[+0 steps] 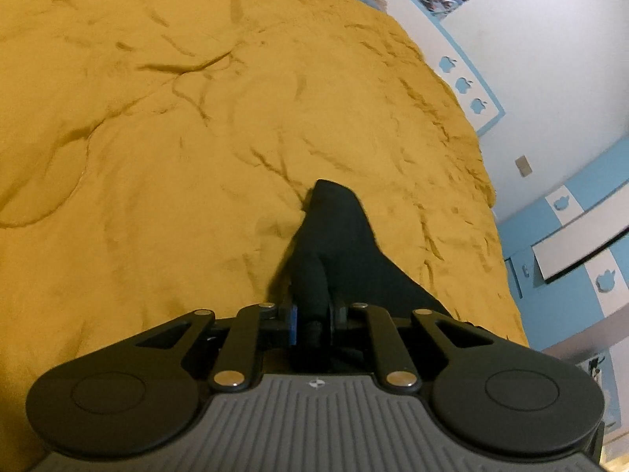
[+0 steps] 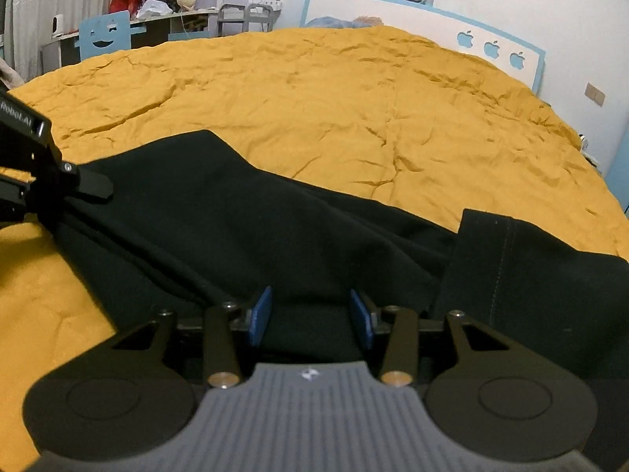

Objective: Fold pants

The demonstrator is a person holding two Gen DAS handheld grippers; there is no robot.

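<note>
Black pants [image 2: 243, 220] lie spread across a yellow bedspread [image 2: 354, 102]. One end with a stitched hem [image 2: 507, 259] lies at the right. My left gripper [image 1: 314, 310] is shut on a bunched edge of the pants [image 1: 334, 236], which rises between its fingers. In the right wrist view the left gripper [image 2: 59, 196] shows at the far left, holding the pants' left end. My right gripper [image 2: 310, 314] is open, its blue pads [image 2: 260, 314] apart just over the near edge of the black cloth, with cloth lying between them.
The wrinkled yellow bedspread [image 1: 157, 118] fills most of both views. A blue and white headboard [image 2: 432, 19] with apple cutouts stands behind. A desk [image 2: 169, 23] with clutter and a blue chair [image 2: 104, 35] stand at the back left. A wall [image 1: 550, 59] runs on the right.
</note>
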